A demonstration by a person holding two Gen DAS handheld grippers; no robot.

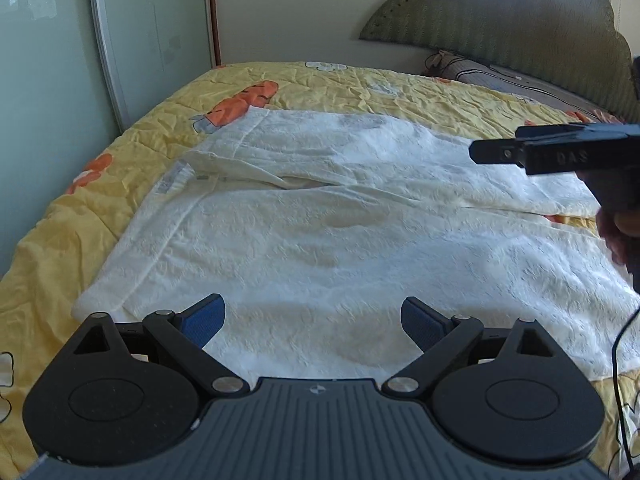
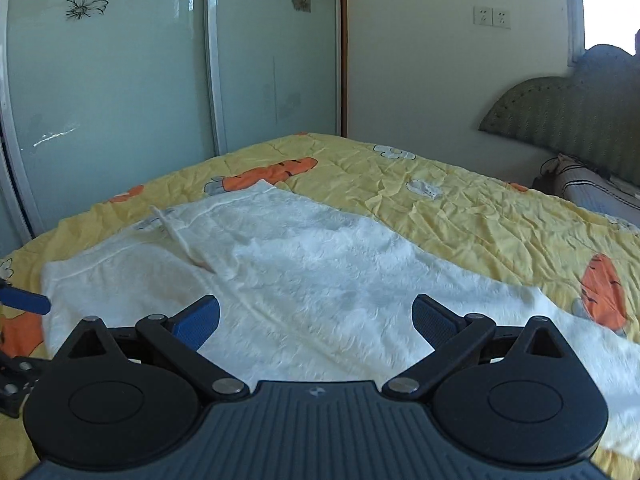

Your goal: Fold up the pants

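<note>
White textured pants (image 1: 320,216) lie spread flat on the yellow bedspread (image 1: 380,88), waistband at the left, legs running right. They also show in the right wrist view (image 2: 304,264). My left gripper (image 1: 313,316) is open and empty, just above the near edge of the pants. My right gripper (image 2: 316,316) is open and empty above the legs. The right gripper's side shows at the right of the left wrist view (image 1: 552,152), and a blue fingertip (image 2: 28,300) of the left gripper shows at the left of the right wrist view.
A green padded headboard (image 1: 520,12) and a striped pillow (image 1: 492,76) are at the far right. Frosted sliding wardrobe doors (image 2: 120,100) stand behind the bed. A black cable (image 1: 618,360) hangs at the right edge.
</note>
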